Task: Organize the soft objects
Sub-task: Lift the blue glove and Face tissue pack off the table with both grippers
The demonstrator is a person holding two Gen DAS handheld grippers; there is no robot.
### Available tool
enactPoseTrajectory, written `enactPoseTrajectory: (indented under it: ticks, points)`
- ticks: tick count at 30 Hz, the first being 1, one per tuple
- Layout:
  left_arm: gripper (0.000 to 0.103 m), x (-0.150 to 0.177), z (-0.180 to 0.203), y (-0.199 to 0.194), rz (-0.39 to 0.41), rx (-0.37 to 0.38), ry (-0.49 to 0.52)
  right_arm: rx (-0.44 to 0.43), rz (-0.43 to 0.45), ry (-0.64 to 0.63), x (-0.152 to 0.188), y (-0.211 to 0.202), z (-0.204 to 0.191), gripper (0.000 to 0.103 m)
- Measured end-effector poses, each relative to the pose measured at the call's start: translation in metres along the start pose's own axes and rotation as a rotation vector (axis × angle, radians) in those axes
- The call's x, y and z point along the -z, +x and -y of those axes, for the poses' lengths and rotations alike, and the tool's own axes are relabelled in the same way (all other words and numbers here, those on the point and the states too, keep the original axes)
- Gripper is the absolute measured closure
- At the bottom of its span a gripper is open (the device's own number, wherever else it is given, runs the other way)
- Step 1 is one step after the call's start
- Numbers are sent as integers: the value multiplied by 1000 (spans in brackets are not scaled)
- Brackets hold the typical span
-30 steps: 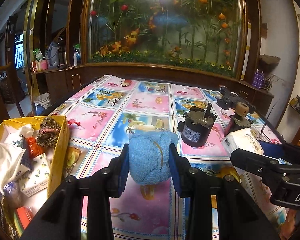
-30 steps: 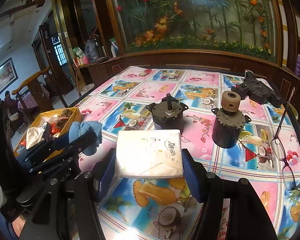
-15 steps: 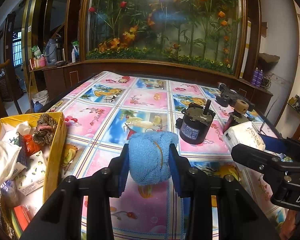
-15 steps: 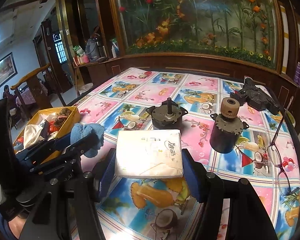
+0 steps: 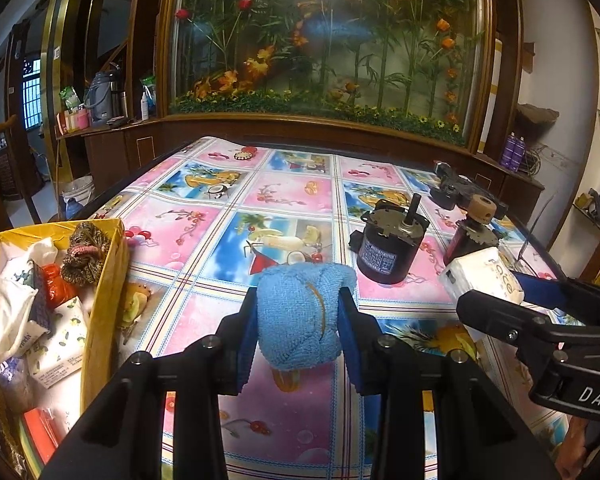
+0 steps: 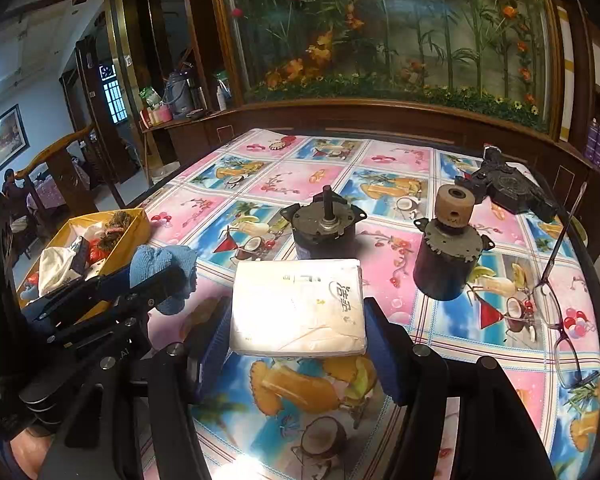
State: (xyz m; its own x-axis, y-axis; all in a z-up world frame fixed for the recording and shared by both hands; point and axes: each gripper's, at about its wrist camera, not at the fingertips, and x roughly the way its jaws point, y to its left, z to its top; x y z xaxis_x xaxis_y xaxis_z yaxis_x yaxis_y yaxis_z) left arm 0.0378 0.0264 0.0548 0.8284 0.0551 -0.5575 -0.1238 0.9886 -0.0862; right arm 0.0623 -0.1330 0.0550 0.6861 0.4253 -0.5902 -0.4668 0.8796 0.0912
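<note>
My left gripper [image 5: 298,320] is shut on a balled blue cloth [image 5: 302,316] and holds it above the patterned tablecloth. My right gripper [image 6: 298,312] is shut on a white tissue pack [image 6: 298,308], also held above the table. In the left wrist view the tissue pack [image 5: 482,276] and right gripper show at the right. In the right wrist view the blue cloth [image 6: 160,266] and left gripper show at the left. A yellow box [image 5: 100,292] of soft items sits at the table's left edge, left of the left gripper.
Two dark motors [image 6: 326,232] [image 6: 448,256] stand mid-table beyond the grippers. A black part [image 6: 508,190] lies at the far right. Glasses [image 6: 556,304] lie at the right edge. A flower display case [image 5: 320,48] stands behind the table.
Both grippers keep their holds. The views have shifted slightly; the yellow box sits a little lower and nearer in the left wrist view.
</note>
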Motion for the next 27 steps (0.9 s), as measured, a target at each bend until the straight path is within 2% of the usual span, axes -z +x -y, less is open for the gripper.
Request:
enactPoseTrajectory:
  ticks: [9,17,22,27]
  points:
    - [68,-1,-2,7,-12,-6,-13,7,3,2,-1,-3,0,36]
    - [68,-2,-7,3,-29,31,-45,19,-15,46,-1,4,8,36]
    - [68,-5,-12,-24,-22,62,-52,29,2,34,-2,1,2,36]
    - [67,-14,-41,-59,-31,91,-85,0,18,8,-6,-7,-24,36]
